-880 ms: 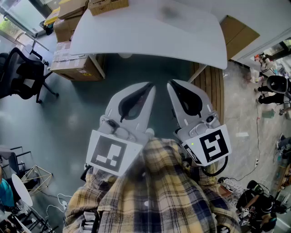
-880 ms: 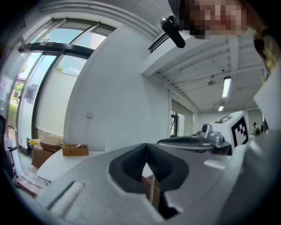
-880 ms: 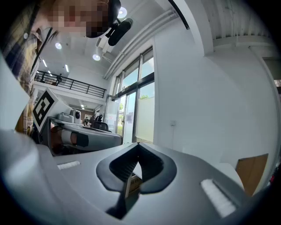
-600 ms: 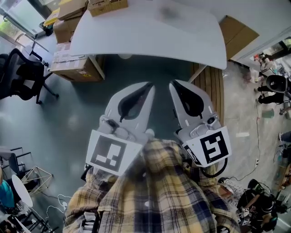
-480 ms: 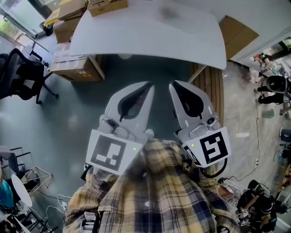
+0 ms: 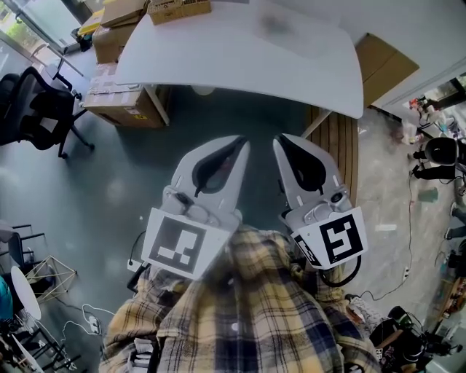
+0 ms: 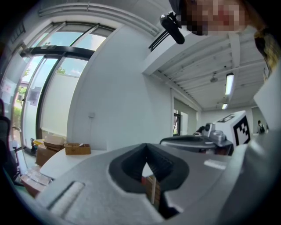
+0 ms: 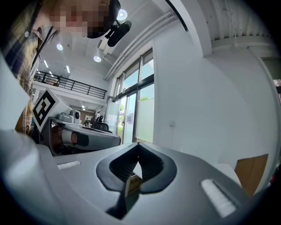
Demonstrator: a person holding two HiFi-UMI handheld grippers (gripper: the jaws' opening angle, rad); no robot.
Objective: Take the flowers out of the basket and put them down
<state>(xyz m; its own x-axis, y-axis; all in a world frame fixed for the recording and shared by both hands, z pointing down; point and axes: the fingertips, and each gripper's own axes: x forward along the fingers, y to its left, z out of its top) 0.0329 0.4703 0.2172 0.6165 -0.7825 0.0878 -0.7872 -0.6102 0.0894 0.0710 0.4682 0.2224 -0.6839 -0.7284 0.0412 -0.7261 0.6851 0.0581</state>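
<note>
Head cam steep down — gripper views level, share table (image 6: 240, 51).

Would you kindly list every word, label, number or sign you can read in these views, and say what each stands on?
Nothing here reads as words or numbers.
Left marker cube, on the left claw: black-and-white square pattern, no letters.
Right marker cube, on the right claw: the same.
Cardboard box on the white table: dark print, too small to read.

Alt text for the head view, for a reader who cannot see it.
The left gripper and right gripper are held side by side, shut and empty, over a grey floor before a white table. Cardboard boxes sit beside it.
</note>
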